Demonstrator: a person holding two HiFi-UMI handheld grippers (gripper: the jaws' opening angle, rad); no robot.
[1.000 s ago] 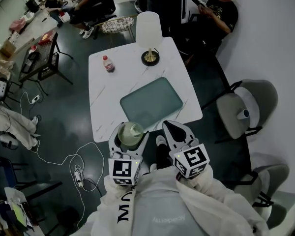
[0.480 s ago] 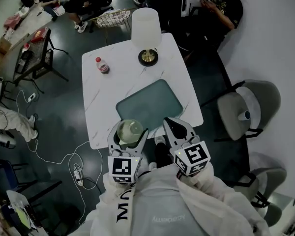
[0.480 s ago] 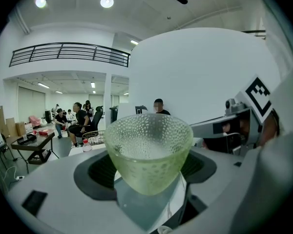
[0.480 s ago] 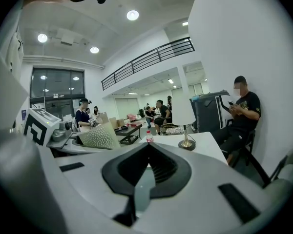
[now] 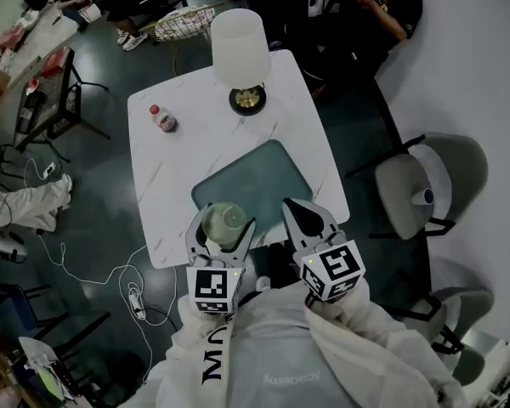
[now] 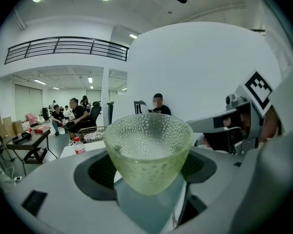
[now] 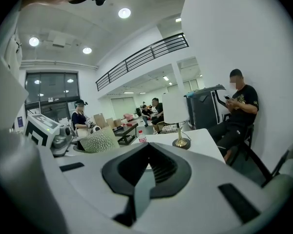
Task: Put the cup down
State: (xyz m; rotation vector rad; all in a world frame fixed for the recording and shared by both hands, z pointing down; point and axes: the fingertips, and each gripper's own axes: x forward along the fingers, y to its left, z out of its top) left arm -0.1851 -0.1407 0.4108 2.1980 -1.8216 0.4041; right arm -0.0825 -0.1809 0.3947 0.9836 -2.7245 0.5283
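— What's different from a second ago?

— The desk has slid nearer in the head view. The dimpled green glass cup hung off its near edge a second ago. Now it sits over the near left corner of the teal mat.

— Who has it?

— The left claw, pinching it low on both sides. In the left gripper view it stands upright and looks empty.

— And the other one?

— The right claw is pressed together on nothing, level with the left and over the desk's near edge.

— So can the cup go down?

— I'd say the carry is nearly over, with a surface under the cup at last. How high it hangs I can't tell. The next move looks like a straight lowering onto the mat, then spreading the claw. The lamp and the red-capped bottle are well apart at the far side, so nothing crowds the spot.
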